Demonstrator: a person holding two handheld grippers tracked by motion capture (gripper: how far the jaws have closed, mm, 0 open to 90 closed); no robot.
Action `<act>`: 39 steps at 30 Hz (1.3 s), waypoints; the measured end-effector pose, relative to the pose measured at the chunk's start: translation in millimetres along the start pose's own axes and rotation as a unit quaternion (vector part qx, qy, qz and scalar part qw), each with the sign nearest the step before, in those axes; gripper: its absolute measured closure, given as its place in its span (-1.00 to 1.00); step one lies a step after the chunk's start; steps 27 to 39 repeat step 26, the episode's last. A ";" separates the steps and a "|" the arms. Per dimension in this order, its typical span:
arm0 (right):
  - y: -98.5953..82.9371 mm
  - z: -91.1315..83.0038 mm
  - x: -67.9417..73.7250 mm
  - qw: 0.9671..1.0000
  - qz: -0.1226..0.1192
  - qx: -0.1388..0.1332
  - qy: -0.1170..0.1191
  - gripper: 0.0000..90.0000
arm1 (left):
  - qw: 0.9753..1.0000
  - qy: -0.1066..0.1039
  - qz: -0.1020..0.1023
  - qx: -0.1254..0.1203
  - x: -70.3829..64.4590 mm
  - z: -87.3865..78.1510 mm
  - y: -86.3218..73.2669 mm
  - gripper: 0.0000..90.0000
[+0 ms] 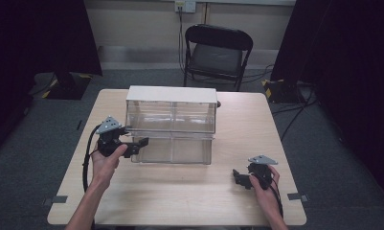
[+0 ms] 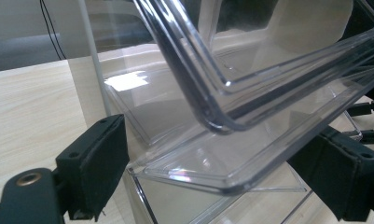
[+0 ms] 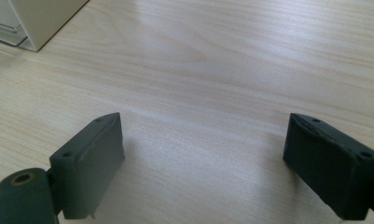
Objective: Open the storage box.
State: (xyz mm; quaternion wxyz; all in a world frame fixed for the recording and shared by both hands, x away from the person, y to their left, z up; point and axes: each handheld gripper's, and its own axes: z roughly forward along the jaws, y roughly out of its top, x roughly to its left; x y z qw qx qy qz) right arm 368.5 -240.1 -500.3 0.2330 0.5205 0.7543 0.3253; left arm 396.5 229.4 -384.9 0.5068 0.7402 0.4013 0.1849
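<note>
Left gripper point(image 1: 142, 142) sits at the lower drawer point(image 1: 173, 149) of the clear drawer cabinet point(image 1: 170, 123), at the table's point(image 1: 189, 196) centre; jaws spread around the drawer's front lip point(image 2: 222, 179), not yet pinching; the drawer looks slightly out, so I judge the work barely begun; right gripper point(image 1: 236, 176) rests idle at four o'clock, jaws wide apart; pale wood tabletop; grey floor, black folding chair point(image 1: 217, 53) at twelve o'clock, dark curtains point(image 1: 41, 36) flanking.
</note>
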 end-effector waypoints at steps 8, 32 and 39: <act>0.0 0.0 0.0 1.000 0.000 0.000 0.000 -0.75 | 1.000 0.000 0.002 -0.002 0.3 -0.1 -0.6 -0.72; 0.0 0.0 0.0 1.000 0.000 0.000 0.000 -0.75 | 1.000 -0.004 0.001 -0.002 1.2 -0.8 -1.3 -0.70; 0.0 0.0 0.0 1.000 0.000 0.000 0.000 -0.75 | 1.000 -0.004 0.001 -0.002 1.2 -0.8 -1.3 -0.70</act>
